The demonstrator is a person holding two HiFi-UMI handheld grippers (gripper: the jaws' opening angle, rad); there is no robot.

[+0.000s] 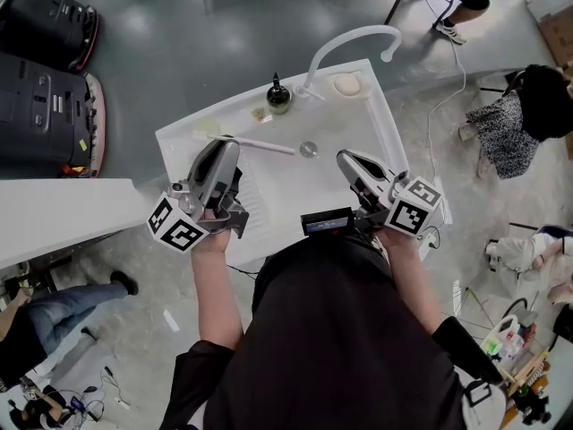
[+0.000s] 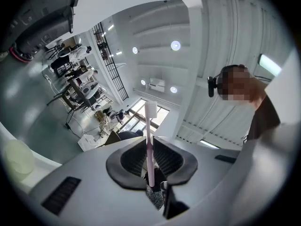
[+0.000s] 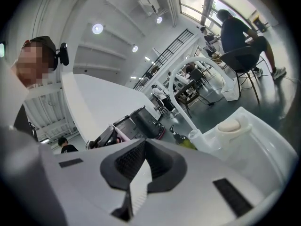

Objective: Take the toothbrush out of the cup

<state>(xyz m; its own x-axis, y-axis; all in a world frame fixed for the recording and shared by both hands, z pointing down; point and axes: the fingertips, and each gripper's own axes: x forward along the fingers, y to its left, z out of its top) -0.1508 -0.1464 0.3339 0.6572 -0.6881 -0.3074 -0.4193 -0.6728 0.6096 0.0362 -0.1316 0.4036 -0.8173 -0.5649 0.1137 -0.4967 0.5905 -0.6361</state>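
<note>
- Pink slim plastic toothbrush [image 2: 150, 135] sits clamped in the left tongs [image 1: 230, 143], over the white sink tabletop [image 1: 286, 195], left side.
- Right tongs [image 3: 145, 147] are together, empty.
- Best now: firm grip, gentle set-down.

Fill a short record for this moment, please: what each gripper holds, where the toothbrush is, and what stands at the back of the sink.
left gripper: jaws shut on the handle of the pink toothbrush
right gripper: jaws together, nothing between them
toothbrush position: in the air above the white sink, bristle end sticking out past the jaws, not in a cup
back of sink: dark bottle, pale soap, white faucet
cup: cannot be made out
</note>
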